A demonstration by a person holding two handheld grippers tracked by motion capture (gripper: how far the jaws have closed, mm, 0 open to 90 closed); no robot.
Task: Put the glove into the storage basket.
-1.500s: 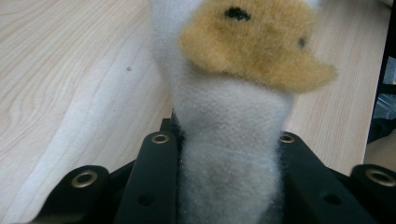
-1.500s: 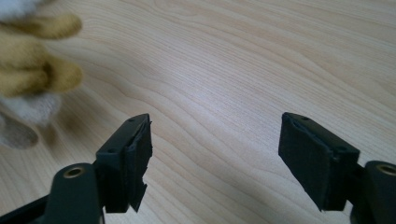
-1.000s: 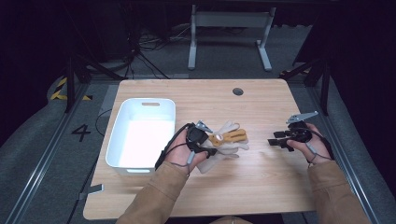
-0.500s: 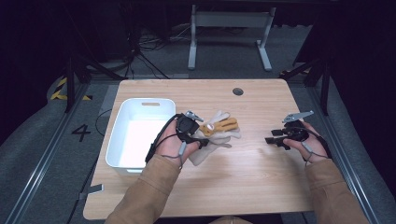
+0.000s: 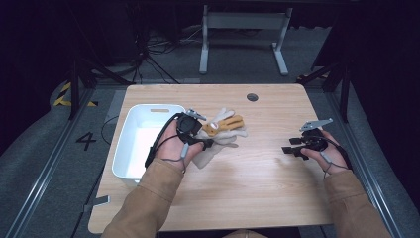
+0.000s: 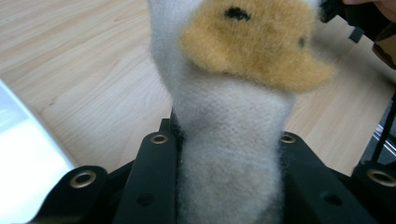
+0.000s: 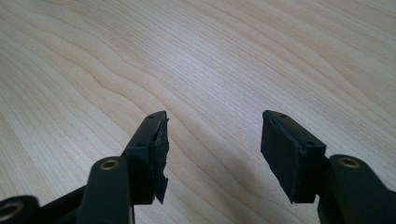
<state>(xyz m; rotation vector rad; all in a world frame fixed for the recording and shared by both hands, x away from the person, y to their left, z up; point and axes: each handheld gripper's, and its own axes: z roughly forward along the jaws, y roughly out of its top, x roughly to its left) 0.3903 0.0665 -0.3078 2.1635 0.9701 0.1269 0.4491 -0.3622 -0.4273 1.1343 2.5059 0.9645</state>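
Two grippers work over a light wooden table (image 5: 257, 183) in the high view. The white bin (image 5: 130, 148) sits at the table's left side and serves as the landmark here. Just to the right of the bin, the left gripper (image 5: 194, 130) is clamped on a pale fuzzy sock (image 5: 218, 141) with a tan patch, which spreads out on the wood toward the table's middle; the left hand (image 5: 173, 146) lies between the bin's right wall and the sock. Well to the right of the bin, near the table's far right edge, the right gripper (image 5: 293, 147) hovers low with its jaws apart and nothing between them, held by the right hand (image 5: 329, 153). A dark round hole (image 5: 252, 97) sits in the tabletop, farther back from the bin and to its right

In the left gripper view, the sock (image 6: 229, 140) rises between the two black jaws, squeezed tight on both sides, its tan patch (image 6: 252, 44) with a black dot at the top. A sliver of the bin (image 6: 23, 172) shows at the lower left, close beside the jaws, with bare wood (image 6: 93, 84) between

In the right gripper view, the right gripper (image 7: 212, 154) stands spread wide over plain wood grain (image 7: 210, 56), gripping nothing; the pad on its left jaw looks ragged at the edge
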